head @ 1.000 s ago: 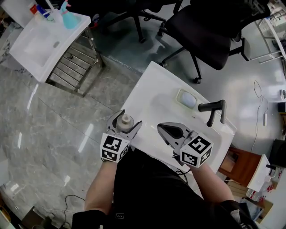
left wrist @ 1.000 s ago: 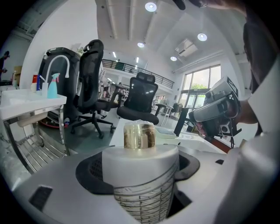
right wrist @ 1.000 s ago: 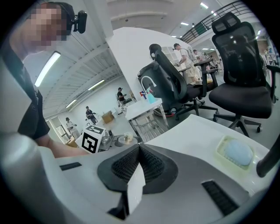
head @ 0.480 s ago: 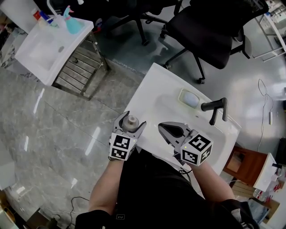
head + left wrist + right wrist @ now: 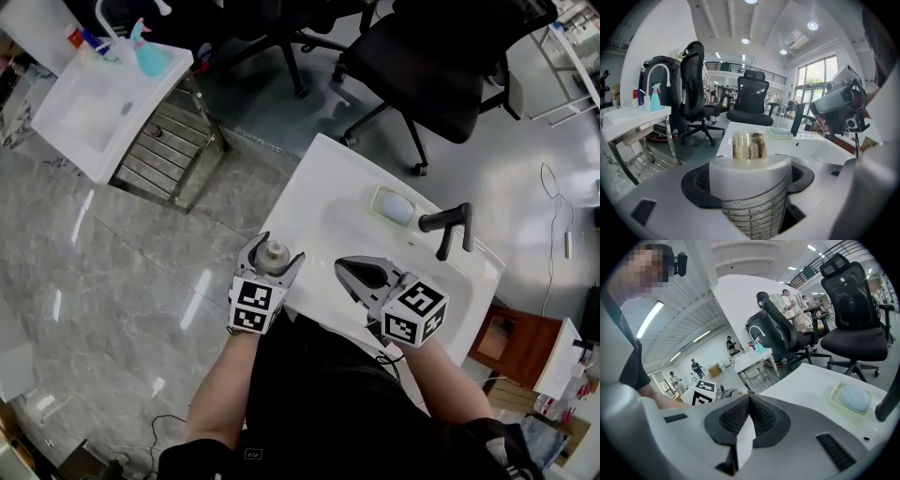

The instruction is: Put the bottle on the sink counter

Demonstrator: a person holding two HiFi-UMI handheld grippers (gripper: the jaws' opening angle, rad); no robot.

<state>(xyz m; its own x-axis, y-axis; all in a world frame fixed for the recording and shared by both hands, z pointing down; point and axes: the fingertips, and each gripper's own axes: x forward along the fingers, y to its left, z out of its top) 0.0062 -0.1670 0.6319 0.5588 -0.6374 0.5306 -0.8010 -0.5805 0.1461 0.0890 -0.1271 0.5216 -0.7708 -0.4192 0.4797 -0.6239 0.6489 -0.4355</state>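
One bottle (image 5: 751,197), and the left gripper (image 5: 276,249) is pinching it mid-body, cap (image 5: 749,145) poking above the jaws. It's looking light, stiff, probably slick, so gripping mid-body seems safest. Right gripper (image 5: 343,268) is sitting closed, empty. Counter (image 5: 309,187) is lying just ahead.

Open office hall, swivel chairs (image 5: 448,70), freestanding sinks (image 5: 312,194) (mezzanine railing (image 5: 733,68))

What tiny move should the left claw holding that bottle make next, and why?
Probably ease the left gripper forward over the sink counter and lower it. Its jaws grip the bottle right at the counter's near corner, so it needs counter beneath before letting go.
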